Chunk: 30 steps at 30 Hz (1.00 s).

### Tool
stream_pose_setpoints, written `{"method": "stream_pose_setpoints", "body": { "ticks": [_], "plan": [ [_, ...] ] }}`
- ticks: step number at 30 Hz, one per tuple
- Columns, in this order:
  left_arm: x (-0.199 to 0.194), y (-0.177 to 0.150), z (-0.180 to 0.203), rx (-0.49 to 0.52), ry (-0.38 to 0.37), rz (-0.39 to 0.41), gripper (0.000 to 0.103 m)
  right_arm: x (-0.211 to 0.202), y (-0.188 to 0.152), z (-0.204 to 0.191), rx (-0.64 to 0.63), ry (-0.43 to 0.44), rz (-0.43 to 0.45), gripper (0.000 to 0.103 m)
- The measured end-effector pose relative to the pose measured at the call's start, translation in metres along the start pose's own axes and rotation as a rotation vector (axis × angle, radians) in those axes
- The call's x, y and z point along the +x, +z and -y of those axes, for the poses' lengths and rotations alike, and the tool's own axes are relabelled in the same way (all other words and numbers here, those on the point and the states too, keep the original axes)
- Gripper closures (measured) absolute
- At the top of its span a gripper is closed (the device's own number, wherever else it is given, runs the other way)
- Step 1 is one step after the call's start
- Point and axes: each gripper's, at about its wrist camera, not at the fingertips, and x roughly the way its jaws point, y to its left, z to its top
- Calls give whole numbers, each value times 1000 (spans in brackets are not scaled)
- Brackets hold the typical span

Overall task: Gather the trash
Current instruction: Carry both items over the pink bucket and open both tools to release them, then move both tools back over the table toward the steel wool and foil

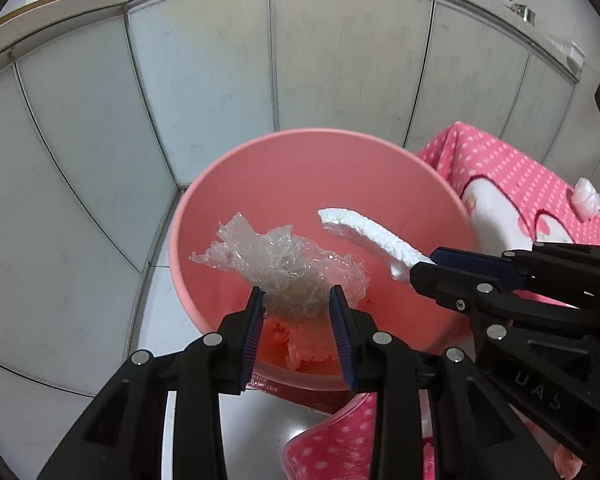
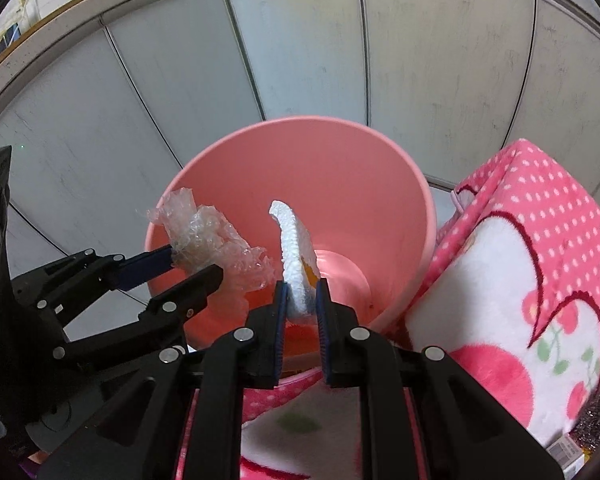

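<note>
L tongs half-spread, R tongs nearly closed, both angled down, side by side.

Each wrist camera looks steeply down along its own fingers, close above the pink bin, whose mouth fills both centres, with the cabinet doors at 12 o'clock and the opposite gripper entering from 3 or 9 o'clock.
</note>
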Motion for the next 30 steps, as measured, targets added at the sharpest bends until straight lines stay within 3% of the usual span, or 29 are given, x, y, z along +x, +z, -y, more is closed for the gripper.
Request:
{"method": "stream_pose_setpoints", "body": {
  "ticks": [13, 20, 30],
  "plan": [
    [6, 0, 3, -3, -8, -41, 62, 7, 1, 3, 40, -7, -31, 86],
    [-10, 0, -1, -36, -25, -5, 61, -1, -2, 1, 47, 2, -16, 86],
    [-49, 4, -5, -103, -86, 90, 61, -43, -7, 3, 70, 8, 88, 86]
  ]
}}
